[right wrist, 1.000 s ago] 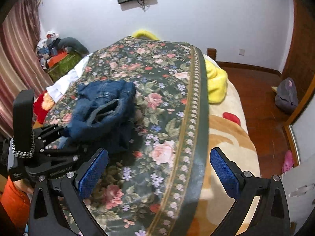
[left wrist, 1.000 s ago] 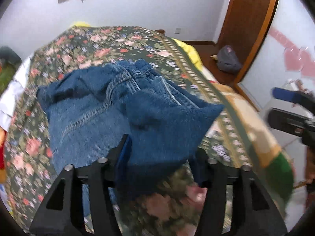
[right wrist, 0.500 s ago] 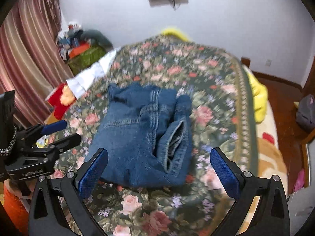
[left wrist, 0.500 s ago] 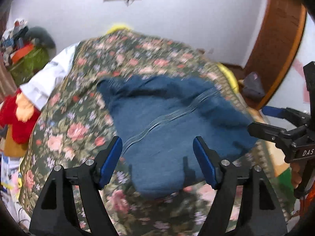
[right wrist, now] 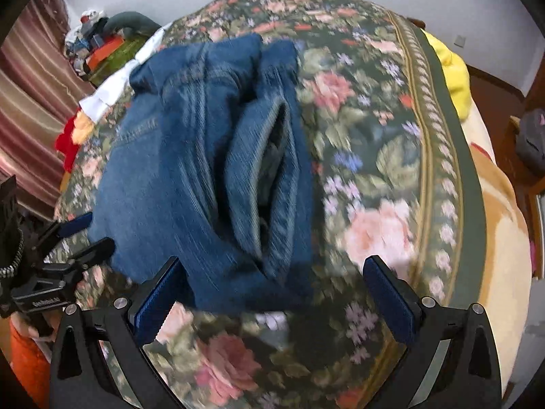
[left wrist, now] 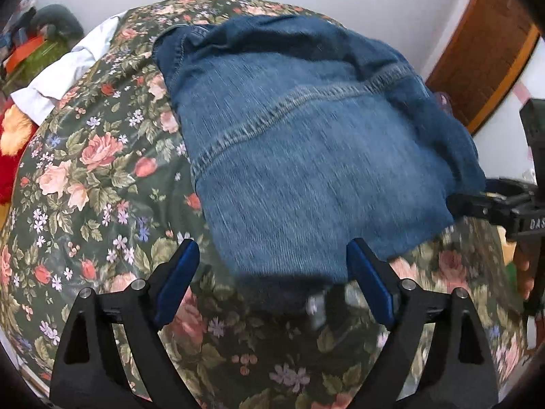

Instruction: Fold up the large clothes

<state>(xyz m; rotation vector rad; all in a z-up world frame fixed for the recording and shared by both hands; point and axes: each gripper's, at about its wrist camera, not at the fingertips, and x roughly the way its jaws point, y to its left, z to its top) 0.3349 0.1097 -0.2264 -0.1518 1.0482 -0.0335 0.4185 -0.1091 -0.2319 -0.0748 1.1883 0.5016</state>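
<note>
A pair of blue jeans lies folded in a thick bundle on the floral bedspread. My left gripper hangs just over its near edge. Its jaws are opening, and the denim edge sits between them with neither pad pressing on it. In the right wrist view the jeans show an open leg cuff facing me. My right gripper stands open over the bundle's near end, its left pad close to the denim. Each gripper shows in the other's view: the right gripper and the left gripper.
A white cloth and a red plush toy lie at the bed's left side, with a pile of clutter by the curtain. A yellow blanket hangs off the right side. A wooden door and a bag stand beyond.
The left gripper let go of the jeans' corner and its jaws spread wide. The jeans now lie folded on the bed. Both grippers have come down closer to them.
</note>
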